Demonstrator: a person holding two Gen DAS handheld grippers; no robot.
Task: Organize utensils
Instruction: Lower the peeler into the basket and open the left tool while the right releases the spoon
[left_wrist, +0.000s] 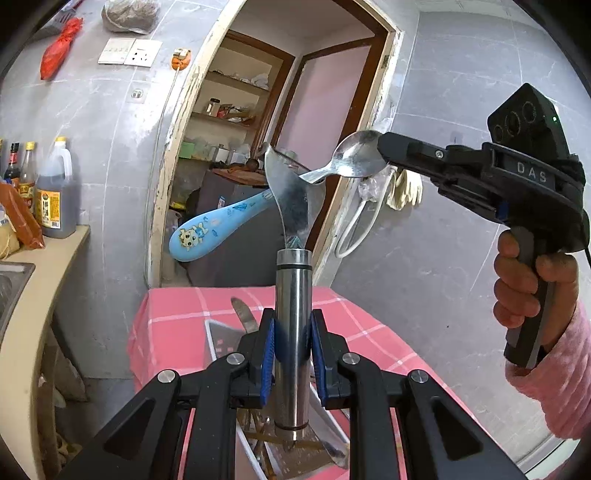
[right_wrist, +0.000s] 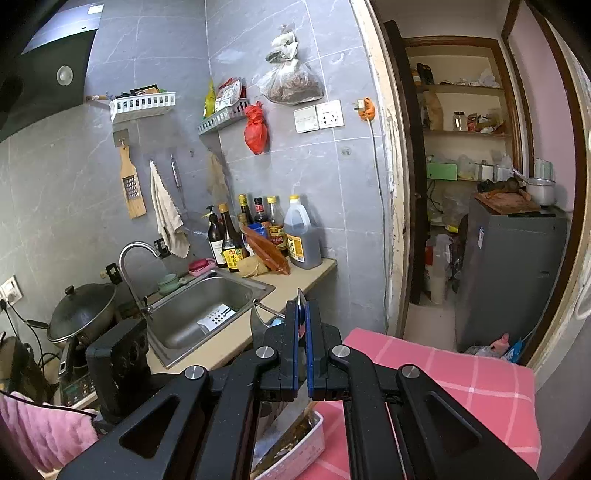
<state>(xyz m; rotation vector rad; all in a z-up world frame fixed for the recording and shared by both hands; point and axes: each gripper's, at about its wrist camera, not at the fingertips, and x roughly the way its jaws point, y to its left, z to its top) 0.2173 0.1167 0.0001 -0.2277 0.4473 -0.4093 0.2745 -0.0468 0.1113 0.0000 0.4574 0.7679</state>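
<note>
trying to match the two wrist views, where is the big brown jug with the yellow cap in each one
Left wrist view: the brown jug stands at the far left edge, on the counter beside smaller bottles.
Right wrist view: the brown jug is left of centre, at the right end of the bottle row behind the sink.
Shared landmark: the white wall socket, on the tiles above the jug in both.

Your left gripper (left_wrist: 291, 345) is clamped on a steel handle (left_wrist: 292, 332) held upright, while your right gripper (left_wrist: 388, 147), closed on a spoon (left_wrist: 351, 158), is held up by your pink-sleeved hand (left_wrist: 532, 284).
</note>
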